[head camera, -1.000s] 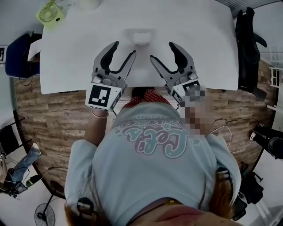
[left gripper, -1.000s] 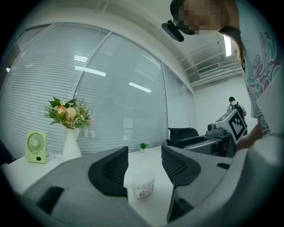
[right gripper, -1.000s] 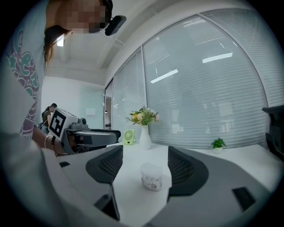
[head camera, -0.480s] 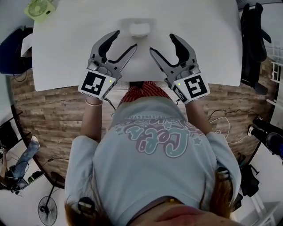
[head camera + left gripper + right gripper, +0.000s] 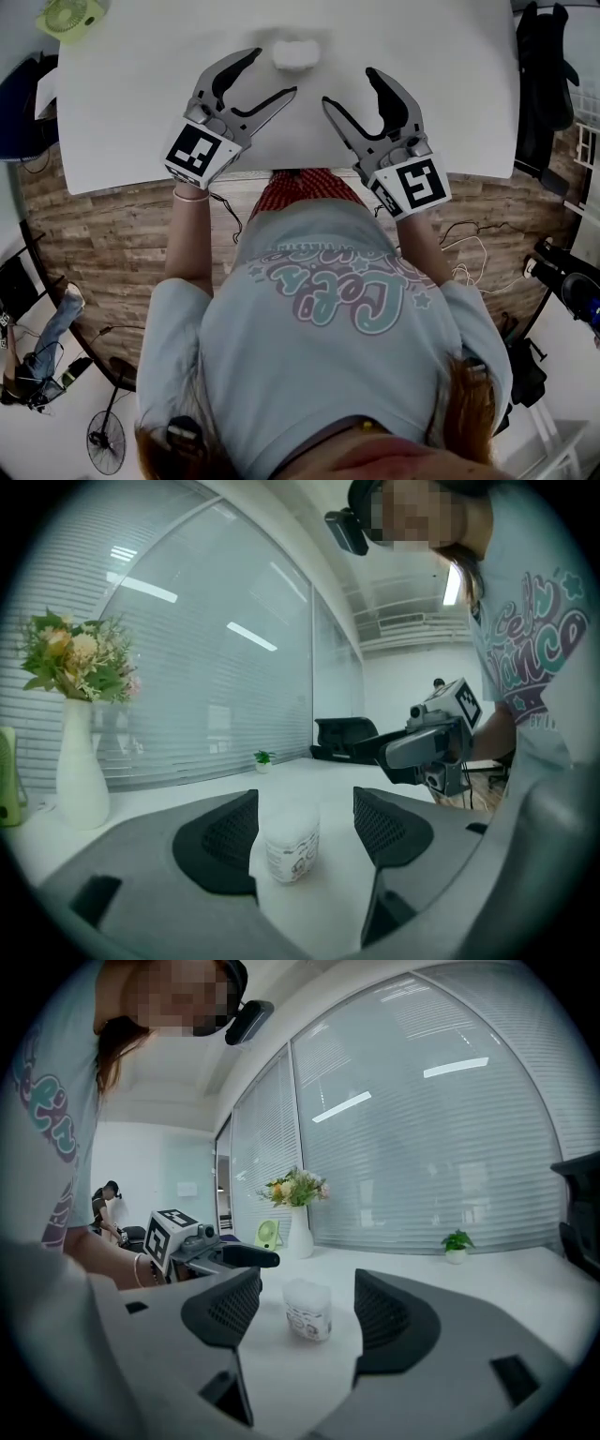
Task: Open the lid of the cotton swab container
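The cotton swab container (image 5: 295, 54) stands upright on the white table (image 5: 141, 122), towards its far edge, a small pale tub with a printed label on its side. It sits ahead of both grippers and roughly between them, and neither touches it. The left gripper (image 5: 272, 75) points at it from the left. Its jaws have just been opening and now stand wide apart. In the left gripper view the container shows in the gap between them, beyond the tips and clear of both pads. The right gripper (image 5: 349, 86) points at it from the other side, its jaws also spread wide, with the container framed in the gap but apart from them. Further off on the table are a white vase of flowers (image 5: 80, 771), a green fan (image 5: 70, 17) and a small potted plant (image 5: 457, 1244).
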`<state>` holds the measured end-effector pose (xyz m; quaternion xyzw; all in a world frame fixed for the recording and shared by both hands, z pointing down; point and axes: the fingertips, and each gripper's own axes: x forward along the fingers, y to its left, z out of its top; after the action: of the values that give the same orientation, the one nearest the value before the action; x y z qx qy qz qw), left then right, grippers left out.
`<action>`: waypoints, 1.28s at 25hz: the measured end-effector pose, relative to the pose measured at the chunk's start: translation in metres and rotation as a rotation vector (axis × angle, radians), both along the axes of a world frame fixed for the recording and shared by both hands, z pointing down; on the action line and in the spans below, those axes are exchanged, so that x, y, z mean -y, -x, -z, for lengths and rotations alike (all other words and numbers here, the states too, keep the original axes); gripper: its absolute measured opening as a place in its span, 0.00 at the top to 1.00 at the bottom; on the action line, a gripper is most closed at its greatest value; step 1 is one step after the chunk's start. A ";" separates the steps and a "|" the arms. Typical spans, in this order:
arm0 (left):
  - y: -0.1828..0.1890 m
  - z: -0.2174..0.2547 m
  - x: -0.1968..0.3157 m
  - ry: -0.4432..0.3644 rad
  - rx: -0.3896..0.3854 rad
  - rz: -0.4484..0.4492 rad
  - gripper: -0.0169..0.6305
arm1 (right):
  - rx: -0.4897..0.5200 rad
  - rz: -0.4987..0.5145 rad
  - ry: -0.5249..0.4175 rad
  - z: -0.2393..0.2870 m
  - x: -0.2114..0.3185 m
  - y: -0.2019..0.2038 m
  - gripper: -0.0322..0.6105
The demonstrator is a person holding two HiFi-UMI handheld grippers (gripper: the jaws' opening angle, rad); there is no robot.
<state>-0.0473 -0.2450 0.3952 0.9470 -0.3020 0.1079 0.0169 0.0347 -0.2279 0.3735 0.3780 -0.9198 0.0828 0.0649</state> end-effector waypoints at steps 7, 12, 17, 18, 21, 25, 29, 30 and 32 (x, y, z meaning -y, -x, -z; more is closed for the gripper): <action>-0.003 -0.024 0.013 0.014 0.078 -0.034 0.51 | -0.007 0.018 0.003 0.001 -0.007 0.004 0.48; -0.004 -0.044 0.023 0.040 0.097 -0.049 0.50 | -0.018 0.015 -0.025 0.004 -0.004 0.009 0.48; -0.007 -0.056 0.029 0.066 0.116 -0.087 0.50 | -0.059 0.015 -0.007 -0.004 -0.008 0.008 0.48; -0.009 -0.057 0.030 0.066 0.124 -0.095 0.50 | -0.058 0.014 -0.007 -0.004 -0.008 0.007 0.48; -0.016 -0.060 0.031 0.066 0.148 -0.123 0.50 | -0.054 0.007 -0.010 -0.002 -0.008 0.003 0.48; -0.020 -0.069 0.034 0.059 0.213 -0.172 0.50 | -0.054 0.002 -0.012 -0.002 -0.007 0.002 0.48; -0.026 -0.073 0.037 0.054 0.233 -0.214 0.50 | -0.042 -0.002 -0.030 0.002 -0.004 0.007 0.48; -0.027 -0.073 0.038 0.057 0.227 -0.218 0.50 | -0.047 -0.002 -0.024 0.001 -0.004 0.007 0.48; -0.029 -0.074 0.040 0.061 0.230 -0.227 0.50 | -0.058 -0.006 -0.009 -0.002 -0.003 0.003 0.48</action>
<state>-0.0181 -0.2853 0.4691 0.9556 -0.1894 0.2258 -0.0013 0.0315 -0.2246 0.3752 0.3831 -0.9168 0.0677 0.0897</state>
